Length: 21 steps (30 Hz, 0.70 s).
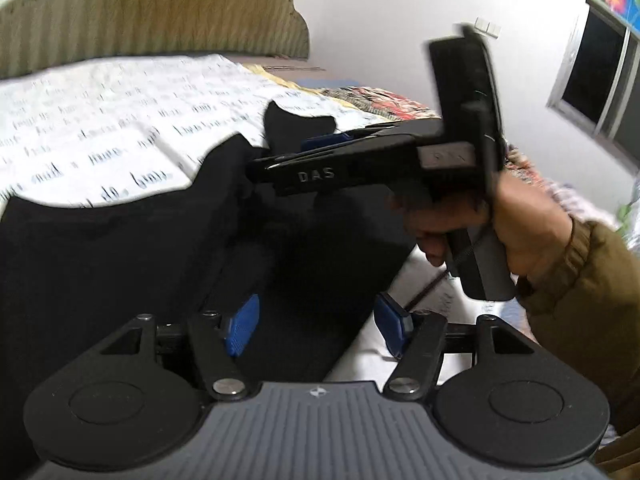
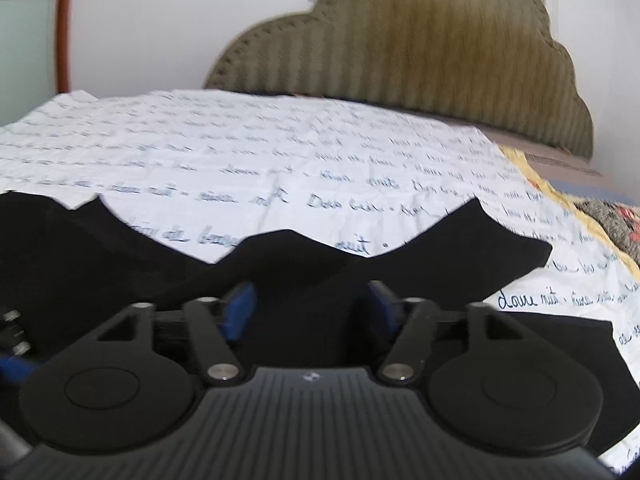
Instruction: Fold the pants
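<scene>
My left gripper (image 1: 316,326) has its ribbed blue pads apart over the soft black pants (image 1: 120,260), nothing pinched. My right gripper (image 2: 310,312) is likewise spread above the pants' wavy edge. Toward twelve o'clock lie the script-printed white sheet (image 2: 240,152) and the ribbed, scalloped headboard (image 2: 420,32).

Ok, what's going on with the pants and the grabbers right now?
Left gripper open, nothing pinched. Right gripper open, over the cloth. Black pants lying on the lettered sheet, far edge rumpled. Nothing blocking.
</scene>
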Motion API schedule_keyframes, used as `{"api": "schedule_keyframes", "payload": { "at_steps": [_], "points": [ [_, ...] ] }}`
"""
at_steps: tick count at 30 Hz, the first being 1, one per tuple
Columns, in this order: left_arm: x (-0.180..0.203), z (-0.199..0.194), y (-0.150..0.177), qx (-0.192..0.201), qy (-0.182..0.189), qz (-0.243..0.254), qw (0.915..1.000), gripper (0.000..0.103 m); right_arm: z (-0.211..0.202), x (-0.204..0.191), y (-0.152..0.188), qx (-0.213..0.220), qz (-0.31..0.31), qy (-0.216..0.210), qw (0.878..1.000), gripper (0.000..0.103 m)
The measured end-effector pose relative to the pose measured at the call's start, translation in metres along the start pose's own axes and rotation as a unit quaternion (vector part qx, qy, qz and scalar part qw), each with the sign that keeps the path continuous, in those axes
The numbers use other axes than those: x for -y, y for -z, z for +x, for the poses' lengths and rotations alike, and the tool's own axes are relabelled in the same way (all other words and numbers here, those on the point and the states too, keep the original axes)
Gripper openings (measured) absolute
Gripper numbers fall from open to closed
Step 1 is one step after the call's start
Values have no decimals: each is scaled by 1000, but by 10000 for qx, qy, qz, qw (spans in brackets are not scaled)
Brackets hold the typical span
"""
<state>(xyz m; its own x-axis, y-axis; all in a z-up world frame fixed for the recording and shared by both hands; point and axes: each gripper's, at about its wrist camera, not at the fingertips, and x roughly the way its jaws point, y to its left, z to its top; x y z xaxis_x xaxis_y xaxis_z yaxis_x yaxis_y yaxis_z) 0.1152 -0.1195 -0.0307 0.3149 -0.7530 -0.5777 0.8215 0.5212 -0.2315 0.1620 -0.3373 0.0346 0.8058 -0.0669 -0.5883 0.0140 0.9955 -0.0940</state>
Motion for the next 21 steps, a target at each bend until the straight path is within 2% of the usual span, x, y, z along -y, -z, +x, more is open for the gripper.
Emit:
{"api": "schedule_keyframes", "payload": {
  "at_steps": [3, 4, 6, 9, 12, 19, 21],
  "points": [
    [3, -11, -3, 246, -87, 56, 9996, 63, 13, 2, -5, -72, 39, 135, 9999, 63],
    [3, -15, -4, 329, -130, 50, 9994, 63, 18, 3, -5, -128, 31, 135, 9998, 44],
    [2, -21, -7, 411, -251, 77, 9988, 63, 26, 6, -5, -262, 56, 165, 9995, 14],
    [-3, -23, -10, 358, -323, 157, 9987, 64, 24, 7, -1, -237, -21, 286, 9993, 9],
    [-3, -13, -11, 58, -254, 243, 9994, 64, 8, 11, 3, -37, 111, 362, 9993, 8],
    [-2, -1, -2, -30, -325, 298, 9990, 64, -38, 30, 18, 404, 765, 405, 9954, 8],
    [2, -3, 0, 38, -467, 441, 9979, 64, -49, 35, 27, 473, 968, 400, 9934, 6]
  ]
}}
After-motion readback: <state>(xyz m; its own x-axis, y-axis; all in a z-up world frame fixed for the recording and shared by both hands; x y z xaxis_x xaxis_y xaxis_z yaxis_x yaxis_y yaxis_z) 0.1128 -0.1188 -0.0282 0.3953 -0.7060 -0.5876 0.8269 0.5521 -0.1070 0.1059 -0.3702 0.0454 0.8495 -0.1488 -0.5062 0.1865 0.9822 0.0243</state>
